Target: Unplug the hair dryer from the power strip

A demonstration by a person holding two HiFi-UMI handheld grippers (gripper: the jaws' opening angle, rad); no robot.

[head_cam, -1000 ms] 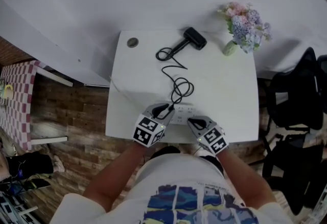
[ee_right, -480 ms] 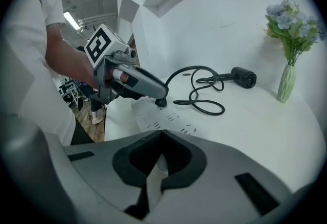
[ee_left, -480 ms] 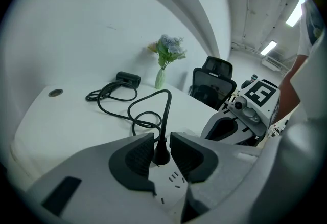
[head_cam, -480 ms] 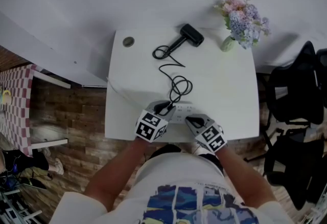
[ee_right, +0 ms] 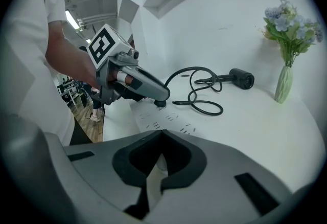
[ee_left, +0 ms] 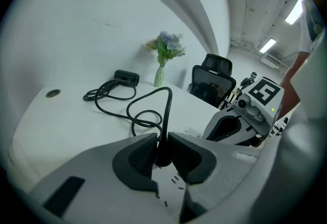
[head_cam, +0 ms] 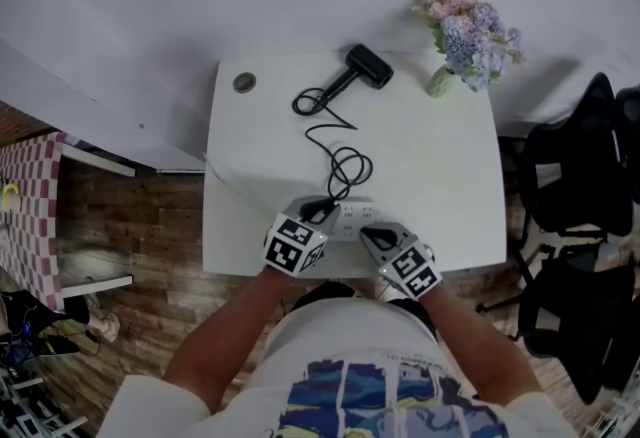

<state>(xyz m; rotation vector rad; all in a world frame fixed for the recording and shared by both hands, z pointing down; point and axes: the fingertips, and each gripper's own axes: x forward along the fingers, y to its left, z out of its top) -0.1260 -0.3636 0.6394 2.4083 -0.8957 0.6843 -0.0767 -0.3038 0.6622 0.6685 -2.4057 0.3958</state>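
Two grippers are meeting on the white rectangular power strip (head_cam: 350,222) at the white table's (head_cam: 450,196) near edge. My left gripper (head_cam: 320,215) is clamping the black plug (ee_left: 162,154), its axis standing upright. My right gripper (head_cam: 372,235), jaws together, is sitting on the strip's right end. The black hair dryer (head_cam: 368,68) is lying far beyond.

your bench (head_cam: 440,176) is white, with a small round disc (head_cam: 244,82) set in its far left corner. near the far right corner stands a pale vase (head_cam: 438,83) of pink and lilac flowers (head_cam: 468,26). off to your right — black office chairs (head_cam: 572,206). to your left, brown patterned floor (head_cam: 150,216) and a red-checked cloth (head_cam: 25,216).
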